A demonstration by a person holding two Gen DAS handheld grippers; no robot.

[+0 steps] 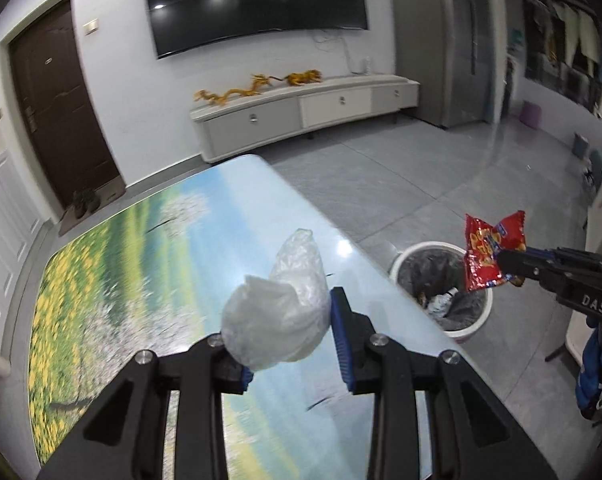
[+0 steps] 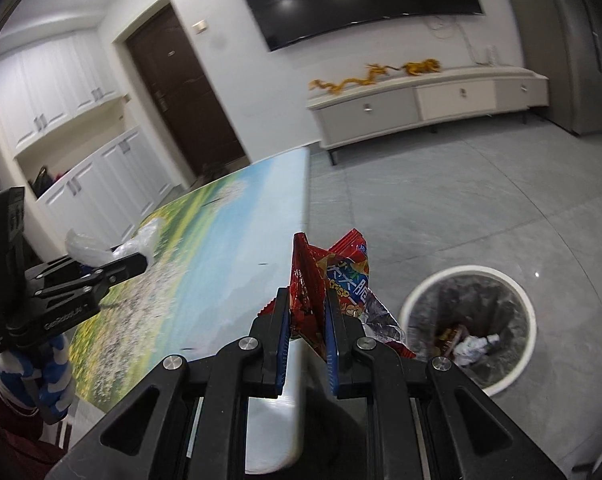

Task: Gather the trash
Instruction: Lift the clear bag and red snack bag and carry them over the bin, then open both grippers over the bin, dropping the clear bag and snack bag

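Note:
My left gripper (image 1: 287, 336) is shut on a crumpled clear plastic bag (image 1: 281, 312) and holds it above the table (image 1: 121, 264). It shows in the right wrist view (image 2: 137, 264) at the left, with the bag (image 2: 89, 250) sticking out. My right gripper (image 2: 307, 304) is shut on a red snack wrapper (image 2: 333, 280), held by the table's right edge, left of the bin. In the left wrist view the right gripper (image 1: 509, 270) holds the wrapper (image 1: 489, 252) over the rim of a white trash bin (image 1: 401, 264). The bin (image 2: 529, 312) has a grey liner and some trash inside.
The table (image 2: 229, 240) has a landscape print on top. The bin stands on the grey tiled floor (image 2: 481, 208) right of the table. A low TV cabinet (image 1: 301, 112) with yellow dragon figures stands at the far wall under a TV. A dark door (image 1: 57, 104) is at the left.

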